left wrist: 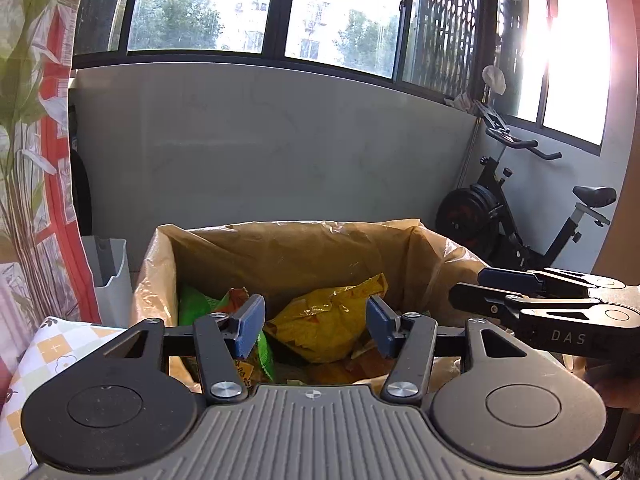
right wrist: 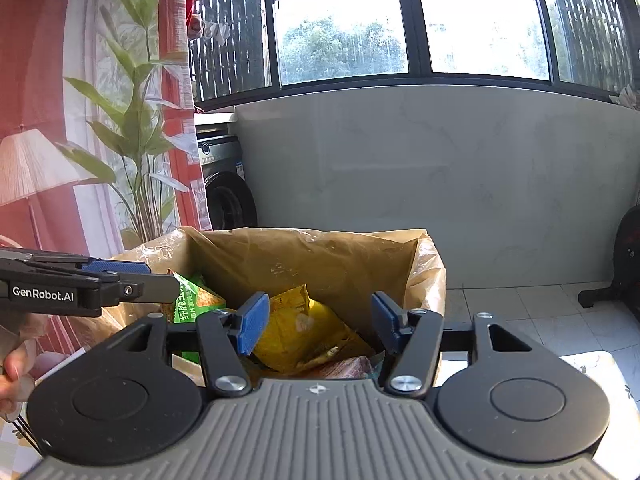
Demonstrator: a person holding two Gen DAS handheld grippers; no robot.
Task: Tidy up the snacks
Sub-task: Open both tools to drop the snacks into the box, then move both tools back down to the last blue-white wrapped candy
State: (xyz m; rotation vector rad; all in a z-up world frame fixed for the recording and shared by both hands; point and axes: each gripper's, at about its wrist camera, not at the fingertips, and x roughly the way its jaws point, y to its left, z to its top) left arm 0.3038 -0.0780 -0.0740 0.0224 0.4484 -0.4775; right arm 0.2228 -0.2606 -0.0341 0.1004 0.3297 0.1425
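Currently, both grippers hover above the open box lined with a translucent tan plastic bag point(left wrist: 288, 248), side by side and pointing slightly downward over its near rim. The left gripper point(left wrist: 316, 322) has its blue-padded jaws spread with nothing between the pads; the right gripper point(right wrist: 316, 326) is likewise spread and empty.

The snacks already lie inside the liner: a crumpled yellow foil snack packet point(left wrist: 332, 320) sits near the centre, and a green printed snack packet point(right wrist: 192, 300) leans toward the left wall. Darker wrappers lie beneath; their kind cannot be told.

The step in hand appears to be a release or a fresh reach into the box. To perform it well:

1. Keep the two grippers apart, since they stand close together over one opening.
2. Lower a gripper clear of the bag's loose rim so the thin film does not snag on a pad.
3. Close on a flat edge of a packet, not its puffed middle.
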